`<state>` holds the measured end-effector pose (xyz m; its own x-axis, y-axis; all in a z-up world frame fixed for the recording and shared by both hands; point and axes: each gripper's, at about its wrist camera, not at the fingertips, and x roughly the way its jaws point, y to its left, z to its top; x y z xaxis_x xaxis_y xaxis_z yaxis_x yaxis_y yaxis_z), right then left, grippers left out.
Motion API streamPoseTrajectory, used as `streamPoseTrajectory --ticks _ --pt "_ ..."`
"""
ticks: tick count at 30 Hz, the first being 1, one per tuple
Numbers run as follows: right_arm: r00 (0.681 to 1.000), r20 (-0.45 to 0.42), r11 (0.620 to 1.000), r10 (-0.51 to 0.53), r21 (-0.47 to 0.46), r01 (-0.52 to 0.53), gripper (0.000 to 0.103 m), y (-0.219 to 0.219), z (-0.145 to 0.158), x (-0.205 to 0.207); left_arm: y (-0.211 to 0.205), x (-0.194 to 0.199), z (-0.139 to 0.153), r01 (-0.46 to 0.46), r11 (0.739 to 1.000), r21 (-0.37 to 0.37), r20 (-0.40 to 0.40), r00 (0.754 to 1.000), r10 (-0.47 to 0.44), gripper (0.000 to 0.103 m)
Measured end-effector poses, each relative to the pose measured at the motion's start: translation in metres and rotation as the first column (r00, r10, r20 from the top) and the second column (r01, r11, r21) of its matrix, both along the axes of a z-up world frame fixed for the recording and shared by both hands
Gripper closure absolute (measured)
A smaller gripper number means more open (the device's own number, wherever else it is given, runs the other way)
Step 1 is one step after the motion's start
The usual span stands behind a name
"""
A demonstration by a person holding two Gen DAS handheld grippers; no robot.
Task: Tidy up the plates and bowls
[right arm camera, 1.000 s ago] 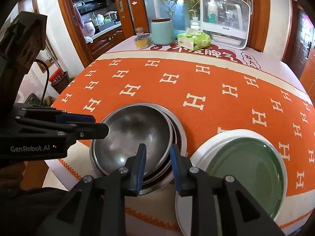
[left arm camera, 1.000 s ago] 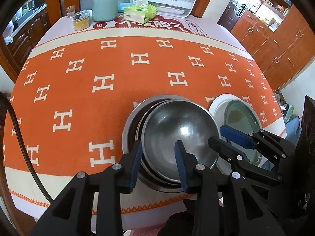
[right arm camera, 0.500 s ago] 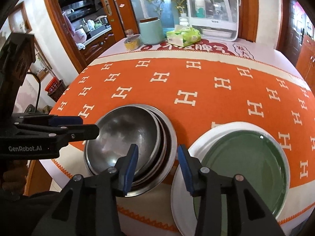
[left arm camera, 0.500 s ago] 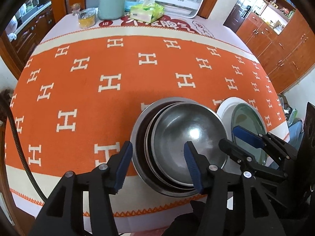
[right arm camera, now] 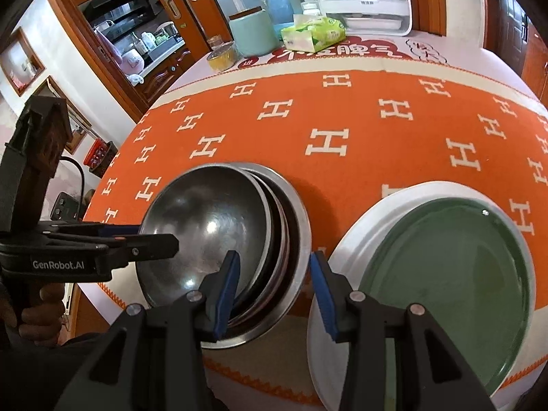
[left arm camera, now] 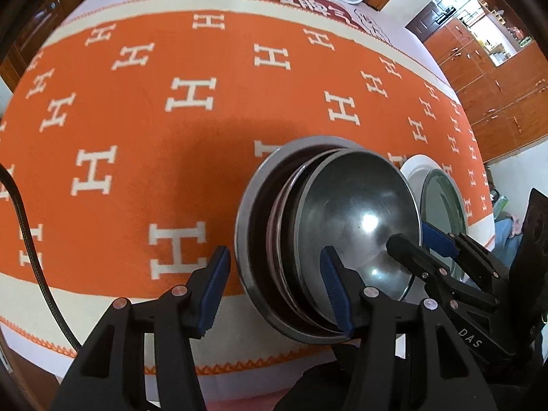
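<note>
Nested stack of steel bowls (left arm camera: 325, 239) sat at the near edge of the desk (left arm camera: 137, 137), on the orange H-patterned cloth. Top bowl (right arm camera: 205, 226) lay tilted in the nest, off-centre, not seated flush. Just right of the stack: green plate (right arm camera: 448, 274) resting on a white plate (right arm camera: 346, 260), both overhanging the near edge slightly, as far as could be judged.

Left hand-held gripper (left arm camera: 274, 287): fingers spread wide, straddling the near-left rim of the stack, one pad outside the outermost bowl, one over the inner bowls. No contact evident. Right hand-held gripper (right arm camera: 274, 287): also spread, straddling the near-right rim, inner pad over the bowls, outer pad in the gap toward the white plate. Neither held anything.

Risks, by judgement:
- Smooth steel rims could slip from the pads if only one wall is pinched.
- Tilted top bowl may rock or slide out on lifting the stack.
- Right outer finger sat near the white plate; closing or shifting could nudge the plates off the edge.
- Uneven two-sided lift would tip the nest toward the person.
</note>
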<state>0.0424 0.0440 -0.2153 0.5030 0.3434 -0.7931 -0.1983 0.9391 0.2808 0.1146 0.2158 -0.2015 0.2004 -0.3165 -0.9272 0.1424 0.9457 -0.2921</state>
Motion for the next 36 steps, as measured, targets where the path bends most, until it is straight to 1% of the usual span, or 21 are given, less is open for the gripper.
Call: streamPoseTrajectory --ticks 3,4,8,12,16,20,27,30,36 --pt "1.0 -0.011 1.0 0.007 0.009 -0.007 0.06 -0.001 -0.002 0.0 -0.002 0.002 -0.006 0.008 1.0 -0.018 -0.024 1.0 -0.008 0.051" --pt "1.0 -0.015 1.0 0.01 0.01 -0.01 0.06 -0.001 -0.003 0.0 -0.004 0.003 -0.008 0.011 1.0 -0.023 -0.033 0.999 -0.012 0.053" --pt "1.0 -0.019 1.0 0.021 0.008 -0.021 0.06 0.0 -0.004 -0.001 -0.006 0.006 -0.012 -0.001 1.0 -0.014 -0.048 0.999 0.0 0.056" --pt "1.0 -0.018 1.0 0.021 0.011 -0.021 0.061 0.0 -0.004 -0.001 -0.006 0.007 -0.013 -0.012 1.0 -0.001 -0.047 0.999 0.011 0.06" --pt "1.0 0.006 1.0 0.022 0.017 -0.022 0.061 -0.003 0.001 -0.005 -0.006 0.005 -0.013 -0.016 1.0 -0.003 -0.046 0.999 0.015 0.06" --pt "0.998 0.052 0.999 0.018 0.041 -0.021 0.061 -0.011 0.012 -0.01 -0.007 0.0 -0.004 -0.025 0.999 -0.022 -0.019 1.0 0.025 0.06" --pt "0.992 0.127 0.997 -0.002 0.083 -0.008 0.061 -0.033 0.027 -0.022 -0.015 -0.008 0.019 -0.052 0.991 -0.12 0.061 0.996 0.06 0.06" --pt "0.988 0.151 0.995 -0.024 0.096 0.009 0.061 -0.047 0.031 -0.028 -0.026 -0.01 0.027 -0.039 0.988 -0.152 0.09 0.994 0.053 0.06" --pt "0.981 0.181 0.993 -0.068 0.108 0.049 0.061 -0.076 0.038 -0.036 -0.057 -0.015 0.036 0.003 0.985 -0.173 0.116 0.993 0.017 0.06"
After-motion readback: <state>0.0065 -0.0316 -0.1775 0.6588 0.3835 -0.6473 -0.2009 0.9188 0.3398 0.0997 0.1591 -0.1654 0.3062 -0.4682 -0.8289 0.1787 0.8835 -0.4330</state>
